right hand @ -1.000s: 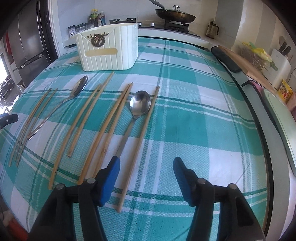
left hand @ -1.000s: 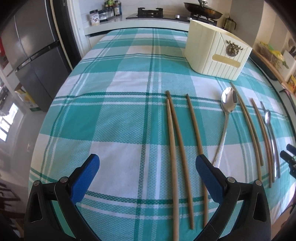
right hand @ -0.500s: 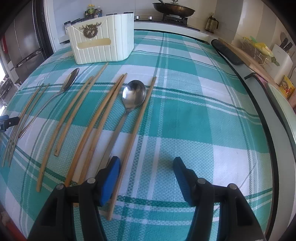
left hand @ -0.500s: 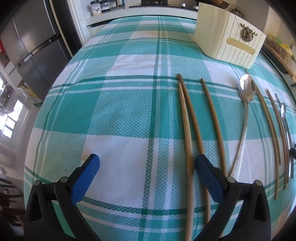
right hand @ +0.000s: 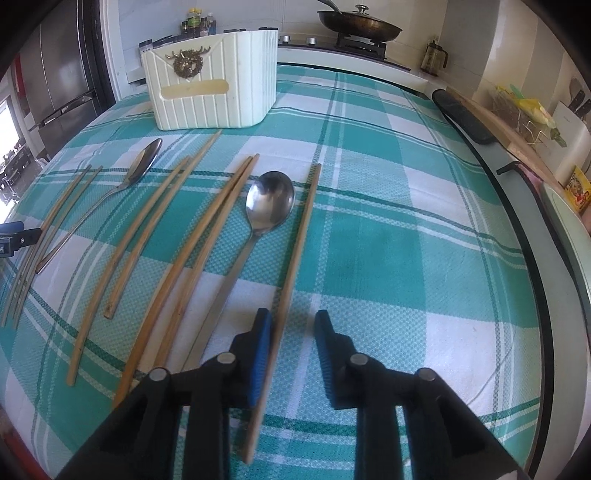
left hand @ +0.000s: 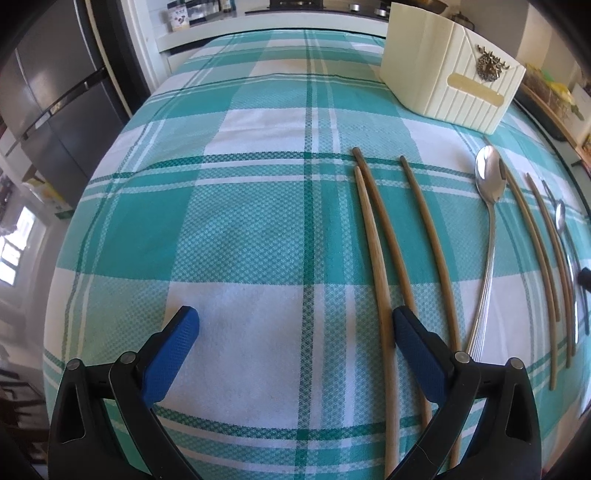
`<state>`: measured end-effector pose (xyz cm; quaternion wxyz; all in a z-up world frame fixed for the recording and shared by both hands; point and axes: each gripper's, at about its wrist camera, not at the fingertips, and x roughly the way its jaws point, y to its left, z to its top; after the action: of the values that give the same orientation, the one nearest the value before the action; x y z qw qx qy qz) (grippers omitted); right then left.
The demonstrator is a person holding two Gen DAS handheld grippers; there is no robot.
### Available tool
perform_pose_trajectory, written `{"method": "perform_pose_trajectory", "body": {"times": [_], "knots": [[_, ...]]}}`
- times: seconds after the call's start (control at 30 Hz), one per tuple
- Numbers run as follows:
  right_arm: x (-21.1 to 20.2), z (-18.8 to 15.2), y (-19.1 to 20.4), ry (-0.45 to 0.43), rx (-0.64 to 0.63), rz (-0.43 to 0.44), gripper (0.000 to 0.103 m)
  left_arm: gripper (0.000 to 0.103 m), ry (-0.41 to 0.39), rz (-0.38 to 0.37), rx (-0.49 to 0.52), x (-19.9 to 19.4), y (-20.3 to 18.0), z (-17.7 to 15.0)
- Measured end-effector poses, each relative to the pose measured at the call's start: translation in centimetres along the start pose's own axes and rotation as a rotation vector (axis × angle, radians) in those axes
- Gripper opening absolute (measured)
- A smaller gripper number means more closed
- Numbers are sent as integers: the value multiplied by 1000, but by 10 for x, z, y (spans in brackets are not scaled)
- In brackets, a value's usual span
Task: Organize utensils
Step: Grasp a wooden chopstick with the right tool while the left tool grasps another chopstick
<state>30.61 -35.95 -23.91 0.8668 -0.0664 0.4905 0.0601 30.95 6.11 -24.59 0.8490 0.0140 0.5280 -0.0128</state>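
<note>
Several wooden chopsticks and two metal spoons lie in a row on a teal checked tablecloth (left hand: 240,229). My left gripper (left hand: 291,332) is open, low over the cloth; the leftmost chopstick (left hand: 373,236) runs past the inside of its right finger. My right gripper (right hand: 291,332) is open but narrowed, with the rightmost chopstick (right hand: 299,236) lying between its fingers, against the left pad (right hand: 262,343). The large spoon (right hand: 269,205) lies just left of that chopstick. A cream ribbed utensil holder (right hand: 214,94) stands at the back; it also shows in the left wrist view (left hand: 450,74).
A second spoon (left hand: 489,177) lies among the chopsticks in the middle. A dark fridge (left hand: 48,85) stands left of the table. A stove with a pan (right hand: 358,26) is behind. A long dark tray (right hand: 465,114) and counter items line the right edge.
Both grippers have moved forward and lower toward the cloth. The right gripper's fingers have narrowed around the rightmost chopstick. The left gripper has stayed wide open.
</note>
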Motion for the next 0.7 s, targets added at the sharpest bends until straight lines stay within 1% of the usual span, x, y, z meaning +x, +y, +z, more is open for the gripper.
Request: {"method": "perform_pose_trajectory", "body": {"times": [0.07, 0.13, 0.23, 0.33, 0.37, 0.4, 0.43, 0.53, 0.63, 0.7], "knots": [[0, -2, -9, 3, 25, -34, 9, 103, 18, -7, 9, 0, 1, 1], [-1, -5, -21, 10, 54, -55, 7, 103, 44, -9, 18, 1, 2, 4], [-5, -12, -40, 37, 92, -111, 7, 103, 62, -3, 19, 3, 7, 8], [-10, -22, -55, 82, 108, -142, 7, 103, 76, 0, 18, 6, 16, 12], [-11, -25, -59, 99, 104, -138, 8, 103, 84, -4, 19, 7, 18, 14], [-13, -25, -61, 111, 93, -129, 11, 103, 95, -11, 20, 9, 20, 17], [-13, -26, -62, 124, 79, -124, 11, 103, 107, -19, 22, 11, 22, 20], [-13, -24, -62, 155, 18, -116, 15, 102, 130, -23, 48, 16, 21, 31], [-6, -13, -64, 185, -7, -91, 15, 94, 136, -32, 80, 20, 16, 44], [0, -3, -68, 200, -3, -62, 15, 85, 146, -36, 94, 22, 12, 54]]}}
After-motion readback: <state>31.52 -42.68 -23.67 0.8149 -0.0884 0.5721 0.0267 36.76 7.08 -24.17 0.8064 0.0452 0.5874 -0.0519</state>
